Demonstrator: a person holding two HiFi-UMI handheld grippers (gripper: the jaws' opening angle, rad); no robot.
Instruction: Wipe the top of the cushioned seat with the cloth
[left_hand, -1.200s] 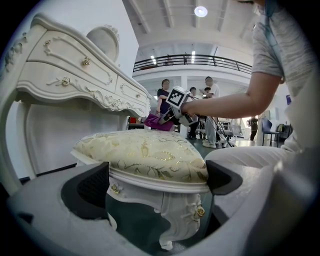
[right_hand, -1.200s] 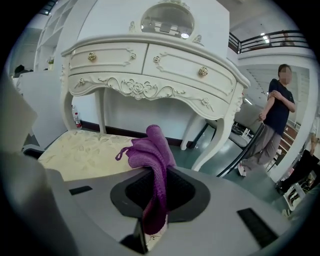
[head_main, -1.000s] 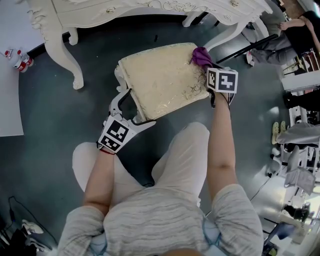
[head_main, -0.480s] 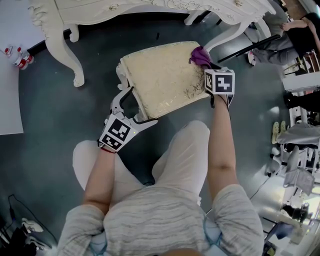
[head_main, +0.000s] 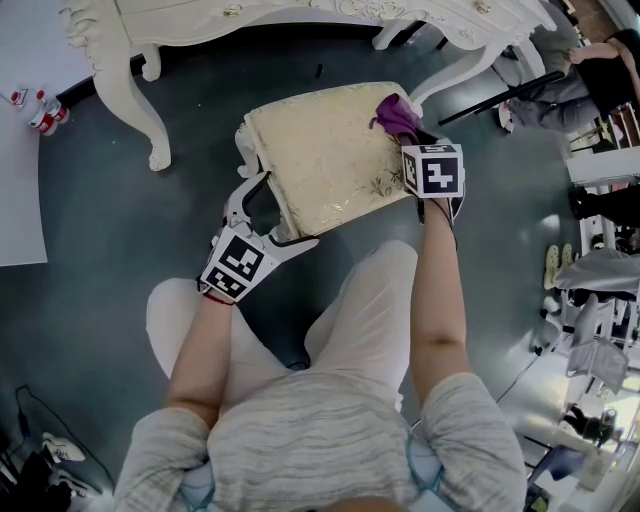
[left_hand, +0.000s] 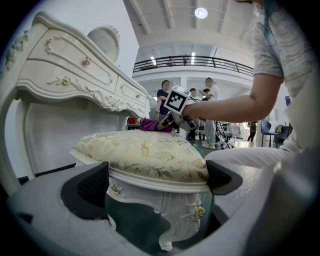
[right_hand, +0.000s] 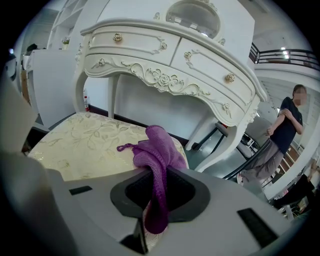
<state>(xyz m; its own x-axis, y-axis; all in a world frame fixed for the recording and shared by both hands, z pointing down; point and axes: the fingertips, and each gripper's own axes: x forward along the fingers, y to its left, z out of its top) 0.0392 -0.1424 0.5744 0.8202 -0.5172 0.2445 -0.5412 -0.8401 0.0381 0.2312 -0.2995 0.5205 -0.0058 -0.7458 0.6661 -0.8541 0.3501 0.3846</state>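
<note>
Jaws of the right gripper (right_hand: 157, 189) are clamped on a purple cloth (right_hand: 159, 150), while the left gripper (head_main: 265, 212) has its jaws wide apart, bracketing the near-left corner of the cushioned seat (head_main: 320, 150). That looks like a brace to stop the seat shifting under the wipe, though whether its pads press cannot be told. A white carved dressing table (head_main: 300, 15) stands on the far side, and the seat sits just in front of it. The cloth lies bunched on the seat's far-right corner, its long axis running near to far in line with the jaws and its loose end pointing toward the table.
</note>
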